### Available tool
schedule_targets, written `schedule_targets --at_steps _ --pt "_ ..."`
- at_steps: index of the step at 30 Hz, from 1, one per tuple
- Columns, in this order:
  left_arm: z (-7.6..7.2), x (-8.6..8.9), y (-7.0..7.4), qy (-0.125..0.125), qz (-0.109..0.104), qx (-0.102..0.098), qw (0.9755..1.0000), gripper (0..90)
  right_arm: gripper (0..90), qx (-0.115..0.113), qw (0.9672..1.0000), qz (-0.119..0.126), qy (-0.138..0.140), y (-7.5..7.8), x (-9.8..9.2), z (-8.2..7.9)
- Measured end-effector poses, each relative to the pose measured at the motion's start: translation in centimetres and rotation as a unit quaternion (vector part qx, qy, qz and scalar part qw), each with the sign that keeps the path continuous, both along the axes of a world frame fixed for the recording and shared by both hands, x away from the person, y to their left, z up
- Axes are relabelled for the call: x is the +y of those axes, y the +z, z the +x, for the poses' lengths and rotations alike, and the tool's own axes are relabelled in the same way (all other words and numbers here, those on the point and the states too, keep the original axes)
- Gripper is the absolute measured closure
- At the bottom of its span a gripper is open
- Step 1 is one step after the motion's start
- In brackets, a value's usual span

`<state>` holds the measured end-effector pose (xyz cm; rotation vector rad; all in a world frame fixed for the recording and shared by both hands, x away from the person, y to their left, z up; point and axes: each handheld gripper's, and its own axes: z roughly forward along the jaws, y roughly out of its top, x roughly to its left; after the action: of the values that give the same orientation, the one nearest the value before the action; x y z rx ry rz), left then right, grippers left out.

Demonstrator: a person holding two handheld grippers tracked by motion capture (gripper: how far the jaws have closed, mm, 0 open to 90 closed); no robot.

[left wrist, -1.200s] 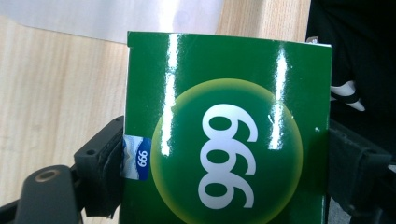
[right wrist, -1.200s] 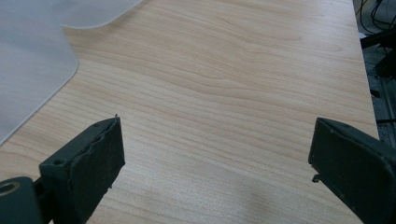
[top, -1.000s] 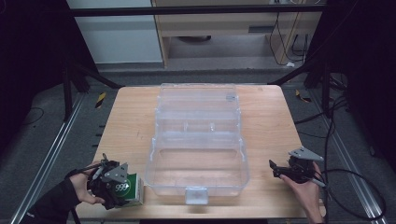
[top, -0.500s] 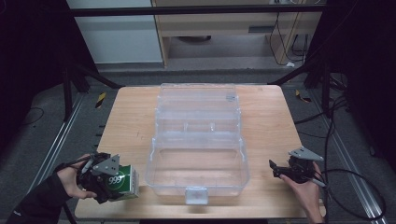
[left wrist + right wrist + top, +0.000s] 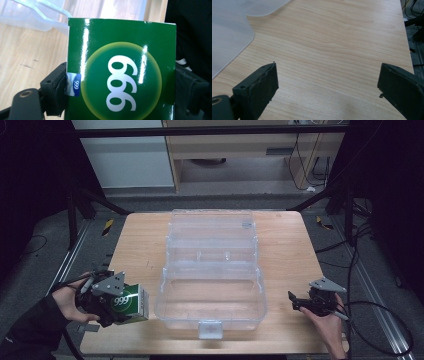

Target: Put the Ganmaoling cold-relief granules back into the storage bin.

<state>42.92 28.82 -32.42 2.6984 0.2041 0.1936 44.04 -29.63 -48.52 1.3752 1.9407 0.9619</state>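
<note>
1. The green box (image 5: pixel 128 302) marked "999" sits at the near-left corner of the wooden table (image 5: pixel 290 245), just beside the clear plastic case (image 5: pixel 212 270). Its printed face is turned up and toward the camera in the high view; its long axis cannot be judged, since part of it is hidden.
2. In the left gripper view the numerals on the box (image 5: pixel 120 75) read upside down, with the case's edge (image 5: pixel 37 17) just past its far end.
3. The case lies open across the table's middle, leaving bare wood strips at left and right, the right one wider.
4. The left gripper (image 5: pixel 107 297) has both jaws pressed against the box's sides.
5. The right gripper (image 5: pixel 300 301), near the table's near-right edge, has its jaws spread wide over bare wood (image 5: pixel 332 50), holding nothing.
</note>
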Motion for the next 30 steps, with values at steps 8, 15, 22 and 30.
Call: schedule_targets --at_steps 8,15,22,30 --pt "0.8 -1.1 0.9 -0.003 0.0 -0.004 1.0 14.8 3.6 0.0 1.0 0.001 0.0 0.0 0.0 0.0" --pt "1.3 -1.9 1.6 -0.007 -0.003 -0.011 0.9999 14.8 3.6 -0.001 1.0 0.0 0.0 0.0 0.0 0.0" --pt "1.6 -3.1 1.8 -0.018 -0.001 -0.013 0.9998 14.9 3.6 0.0 1.0 0.001 0.001 0.0 0.0 0.0" --pt "2.1 -4.9 2.4 -0.03 -0.005 -0.02 0.9993 14.9 3.6 0.0 1.0 0.002 0.002 0.0 0.0 0.0"
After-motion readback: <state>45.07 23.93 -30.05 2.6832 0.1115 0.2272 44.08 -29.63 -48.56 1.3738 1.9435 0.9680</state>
